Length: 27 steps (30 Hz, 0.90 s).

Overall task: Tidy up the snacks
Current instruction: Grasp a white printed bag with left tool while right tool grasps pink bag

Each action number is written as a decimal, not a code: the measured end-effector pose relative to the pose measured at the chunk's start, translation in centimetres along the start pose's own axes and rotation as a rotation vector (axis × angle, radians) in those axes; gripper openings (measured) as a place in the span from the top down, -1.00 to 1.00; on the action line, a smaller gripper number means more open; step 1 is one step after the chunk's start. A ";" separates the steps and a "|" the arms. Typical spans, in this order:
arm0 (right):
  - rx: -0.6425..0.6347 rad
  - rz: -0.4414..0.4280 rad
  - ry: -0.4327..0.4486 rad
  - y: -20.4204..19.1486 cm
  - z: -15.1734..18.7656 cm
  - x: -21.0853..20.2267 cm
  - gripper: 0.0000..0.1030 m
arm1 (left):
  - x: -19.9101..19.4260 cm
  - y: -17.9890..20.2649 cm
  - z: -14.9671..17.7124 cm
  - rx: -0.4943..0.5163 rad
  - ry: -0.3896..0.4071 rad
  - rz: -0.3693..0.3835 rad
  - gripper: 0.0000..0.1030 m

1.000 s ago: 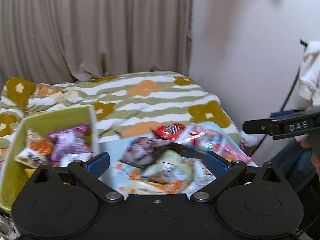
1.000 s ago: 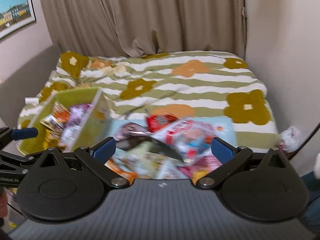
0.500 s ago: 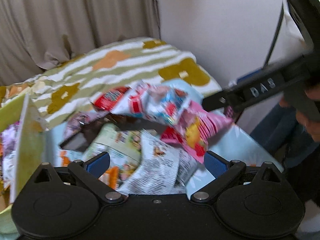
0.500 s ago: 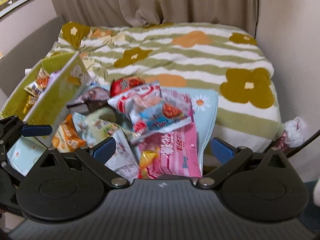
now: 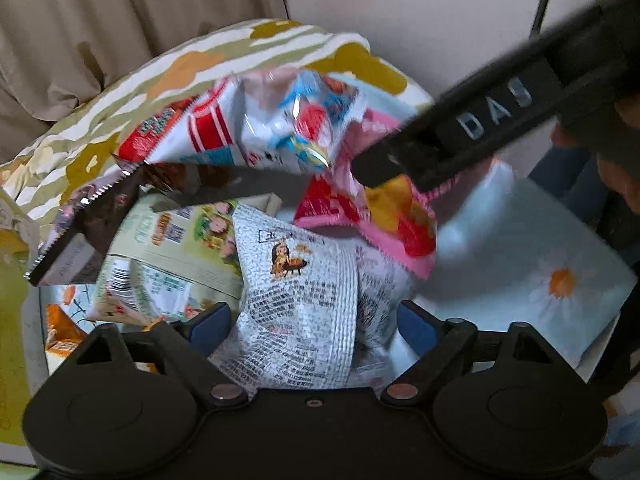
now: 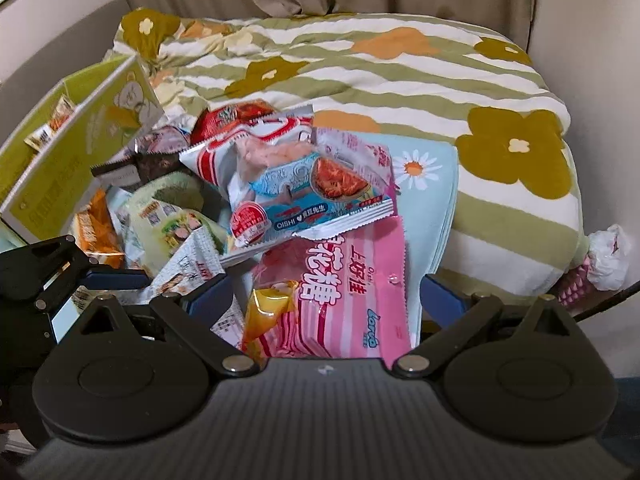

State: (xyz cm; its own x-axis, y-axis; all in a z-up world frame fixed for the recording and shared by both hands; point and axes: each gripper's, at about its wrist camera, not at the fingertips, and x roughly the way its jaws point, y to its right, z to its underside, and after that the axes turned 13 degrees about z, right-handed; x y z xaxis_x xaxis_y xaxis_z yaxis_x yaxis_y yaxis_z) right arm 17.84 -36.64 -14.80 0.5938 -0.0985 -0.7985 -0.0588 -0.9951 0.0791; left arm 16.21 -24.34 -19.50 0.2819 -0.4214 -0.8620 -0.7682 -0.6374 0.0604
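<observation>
A pile of snack packets lies on a light blue daisy cloth (image 6: 434,184) on the bed. My left gripper (image 5: 314,326) is open, its jaws either side of a white printed packet (image 5: 298,300). My right gripper (image 6: 326,300) is open over a pink packet (image 6: 344,300), which also shows in the left wrist view (image 5: 384,216). A blue-and-white shrimp cracker bag (image 6: 304,188) tops the pile. A green packet (image 5: 184,240) and a dark packet (image 5: 84,220) lie to the left. A green box (image 6: 76,136) holds more snacks.
The bed carries a green striped blanket with flowers (image 6: 400,80). Curtains hang behind it and a wall stands on the right. A white crumpled bag (image 6: 608,256) sits at the bed's right edge. The right gripper's black body (image 5: 480,128) crosses the left wrist view.
Both grippers have moved down and forward onto the snack pile. The packets now fill the space between the open jaws. The left view has swung right, away from the green box.
</observation>
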 end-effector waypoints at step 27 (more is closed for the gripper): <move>-0.105 0.016 -0.084 -2.4 -0.1 4.6 -1.00 | -0.2 -2.2 1.8 -0.135 -0.026 0.055 -0.24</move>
State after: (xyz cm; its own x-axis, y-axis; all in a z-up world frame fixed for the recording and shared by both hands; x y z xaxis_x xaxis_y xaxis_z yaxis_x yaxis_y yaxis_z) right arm 20.84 -34.74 -18.60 0.5244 -0.1186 -0.8432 0.0191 -0.9884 0.1509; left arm 16.80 -21.69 -20.34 0.2251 -0.4420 -0.8683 -0.6972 -0.6956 0.1734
